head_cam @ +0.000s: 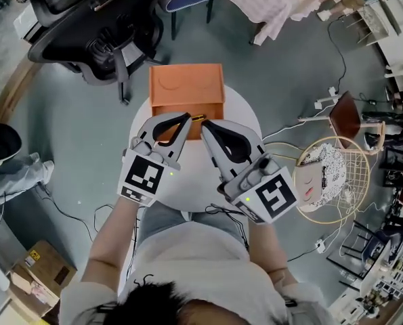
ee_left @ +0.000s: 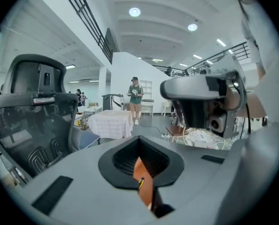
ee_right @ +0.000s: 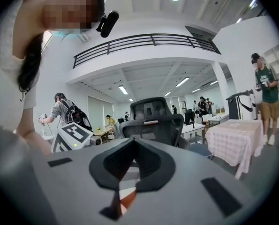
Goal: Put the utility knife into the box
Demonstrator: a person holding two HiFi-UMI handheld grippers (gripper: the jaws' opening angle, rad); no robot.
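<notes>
While left gripper [head_cam: 187, 118] and right gripper [head_cam: 204, 123] are hovering above white round table [head_cam: 245, 112], jaws of each are sitting closed tip to tip, gripping nothing. Yellow-and-black utility knife [head_cam: 198, 118] is lying just ahead between both tips, against orange rectangular box [head_cam: 187, 83]; only short end showing, slanting crosswise. Neither gripper judged nearer; whether knife already inside box, cannot tell.
</notes>
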